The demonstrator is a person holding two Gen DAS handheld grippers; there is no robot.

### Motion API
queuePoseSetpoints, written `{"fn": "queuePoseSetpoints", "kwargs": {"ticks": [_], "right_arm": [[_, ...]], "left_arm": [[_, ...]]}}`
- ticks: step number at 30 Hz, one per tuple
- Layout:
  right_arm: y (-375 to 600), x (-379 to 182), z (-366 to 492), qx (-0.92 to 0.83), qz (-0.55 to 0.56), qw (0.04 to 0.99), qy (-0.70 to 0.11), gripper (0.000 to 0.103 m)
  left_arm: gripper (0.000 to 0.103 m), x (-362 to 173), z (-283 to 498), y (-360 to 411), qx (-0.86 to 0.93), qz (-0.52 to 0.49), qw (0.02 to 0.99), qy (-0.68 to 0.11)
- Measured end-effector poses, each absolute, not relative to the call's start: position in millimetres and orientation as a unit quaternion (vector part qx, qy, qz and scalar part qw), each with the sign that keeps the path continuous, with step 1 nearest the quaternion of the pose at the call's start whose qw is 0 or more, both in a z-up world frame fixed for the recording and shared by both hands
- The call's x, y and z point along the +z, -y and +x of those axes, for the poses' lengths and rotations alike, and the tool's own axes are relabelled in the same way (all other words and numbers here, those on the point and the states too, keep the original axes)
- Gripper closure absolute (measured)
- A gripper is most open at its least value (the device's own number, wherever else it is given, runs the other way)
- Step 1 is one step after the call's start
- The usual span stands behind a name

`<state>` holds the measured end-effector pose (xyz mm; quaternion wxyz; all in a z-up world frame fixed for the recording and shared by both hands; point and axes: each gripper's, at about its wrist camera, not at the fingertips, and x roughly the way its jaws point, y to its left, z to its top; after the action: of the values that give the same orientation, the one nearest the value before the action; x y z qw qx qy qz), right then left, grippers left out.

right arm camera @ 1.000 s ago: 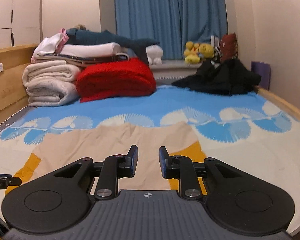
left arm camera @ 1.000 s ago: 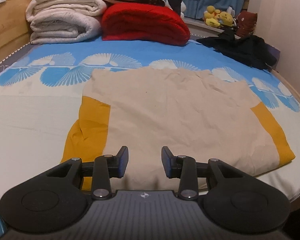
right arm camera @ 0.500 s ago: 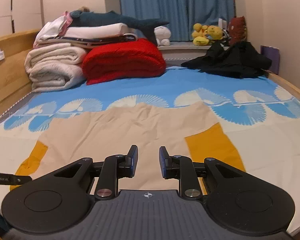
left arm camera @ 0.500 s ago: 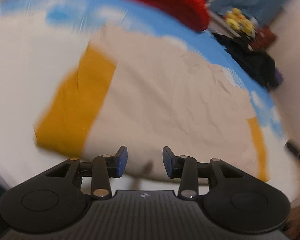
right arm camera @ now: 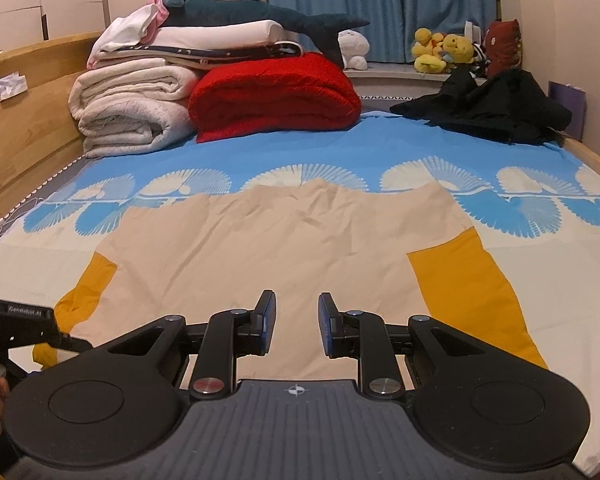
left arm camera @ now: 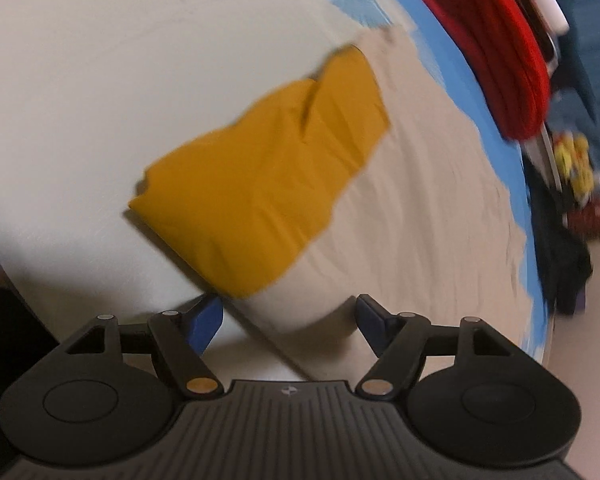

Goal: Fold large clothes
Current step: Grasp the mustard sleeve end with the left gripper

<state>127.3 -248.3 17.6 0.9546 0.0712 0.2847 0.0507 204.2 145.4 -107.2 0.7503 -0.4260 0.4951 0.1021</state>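
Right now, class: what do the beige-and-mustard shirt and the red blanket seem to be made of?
Beige-and-mustard shirt: likely thin woven cotton, matte; fine creases, lies flat.
Red blanket: probably plush fleece or chenille, fuzzy; thick rounded folds, nubby surface.

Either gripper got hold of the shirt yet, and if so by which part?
Nothing is held. The left gripper is opening over the shirt's mustard sleeve, nothing between its fingers yet. The right gripper hangs empty above the hem.

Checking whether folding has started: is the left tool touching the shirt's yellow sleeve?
Cannot tell. In the blurred left wrist view, the opening left tool sits just short of the yellow sleeve.
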Motion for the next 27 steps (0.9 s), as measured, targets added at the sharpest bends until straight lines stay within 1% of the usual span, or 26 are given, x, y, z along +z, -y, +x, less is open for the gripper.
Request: {"fn": "queuePoseSetpoints", "kwargs": {"ticks": [9,11,12,13,14,15,16,17,18,19,24,27], "right_arm": [[249.0,16.2,126.1,0.057,0.075,0.952,-0.29,0.079],[250.3,16.5,126.6,0.061,0.077,0.952,-0.291,0.079],[250.2,16.4,126.6,0.064,0.079,0.951,-0.292,0.079],[250.0,16.3,126.6,0.067,0.082,0.951,-0.292,0.079],[248.6,15.8,126.5,0.07,0.085,0.95,-0.292,0.079],[248.6,15.6,126.7,0.075,0.087,0.949,-0.293,0.079],[247.9,15.2,126.7,0.079,0.09,0.948,-0.293,0.079],[246.6,14.8,127.0,0.084,0.091,0.948,-0.294,0.079],[245.1,14.5,127.7,0.089,0.092,0.947,-0.296,0.079],[242.9,13.7,128.6,0.094,0.092,0.946,-0.298,0.079],[226.7,9.9,135.3,0.111,0.085,0.94,-0.311,0.079],[215.2,9.8,140.2,0.122,0.087,0.937,-0.315,0.079]], "left_arm": [[0.026,-117.1,199.2,-161.9,0.145,-0.484,0.751,-0.426],[0.028,-118.2,197.9,-163.5,0.15,-0.494,0.75,-0.414],[0.033,-118.3,196.9,-164.0,0.153,-0.496,0.75,-0.411],[0.047,-118.1,197.8,-163.3,0.158,-0.494,0.75,-0.41],[0.054,-117.3,200.2,-161.7,0.159,-0.492,0.751,-0.41],[0.069,-117.3,200.8,-161.0,0.154,-0.492,0.754,-0.407],[0.081,-114.3,200.4,-159.9,0.148,-0.487,0.76,-0.403],[0.084,-110.3,201.5,-158.1,0.143,-0.478,0.769,-0.4],[0.089,-106.0,203.2,-156.3,0.138,-0.468,0.777,-0.398],[0.091,-101.6,203.1,-155.4,0.132,-0.459,0.785,-0.395],[0.095,-72.4,203.4,-157.2,0.095,-0.414,0.817,-0.39],[0.096,-42.7,206.7,-162.2,0.062,-0.365,0.839,-0.398]]}}
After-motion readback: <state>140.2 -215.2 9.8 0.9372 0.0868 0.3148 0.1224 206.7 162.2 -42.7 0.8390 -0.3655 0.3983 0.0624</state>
